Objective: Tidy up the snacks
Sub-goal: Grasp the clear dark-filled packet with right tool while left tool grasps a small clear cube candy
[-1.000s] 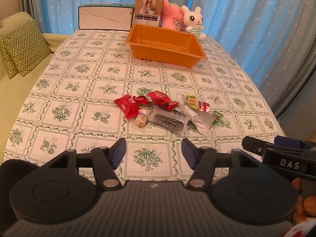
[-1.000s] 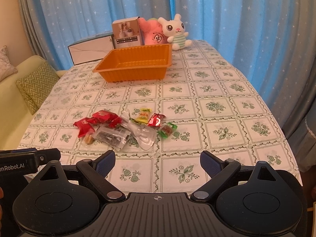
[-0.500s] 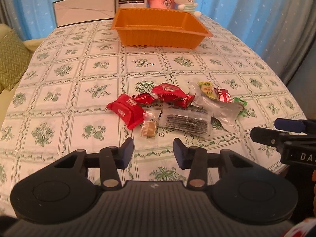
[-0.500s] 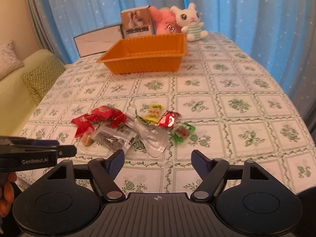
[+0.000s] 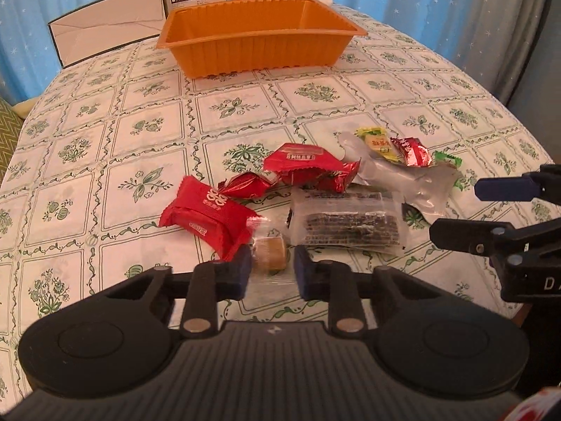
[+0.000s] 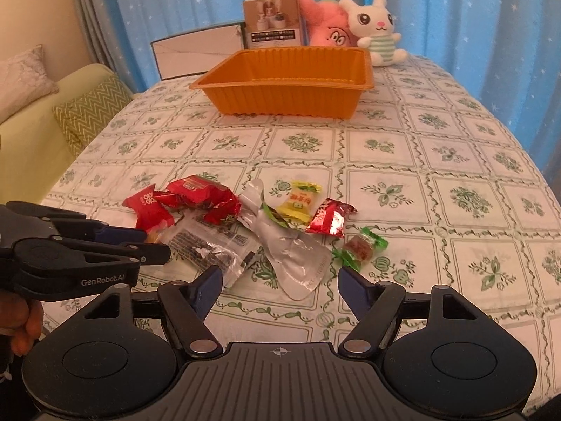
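A pile of wrapped snacks lies on the tablecloth. In the left wrist view my left gripper [image 5: 271,268] is open, its jaws on either side of a small brown candy in clear wrap [image 5: 268,251], next to a red packet [image 5: 207,212] and a clear pack of dark biscuits [image 5: 345,222]. An empty orange tray [image 5: 257,40] stands at the back. In the right wrist view my right gripper [image 6: 280,280] is open and empty, just in front of a crumpled silver wrapper [image 6: 294,251], with a green candy [image 6: 361,245], a red candy [image 6: 329,219] and a yellow candy [image 6: 301,200] beyond.
Behind the tray [image 6: 291,82] stand a white box [image 6: 196,51], a brown carton [image 6: 273,24], a pink plush [image 6: 326,28] and a white bunny plush [image 6: 377,29]. A yellow-green sofa with cushions [image 6: 80,112] is at the left. Blue curtains hang behind.
Both grippers have moved forward and down toward the snack pile. My left gripper's jaws have narrowed around the small brown candy. My right gripper has stayed wide open.
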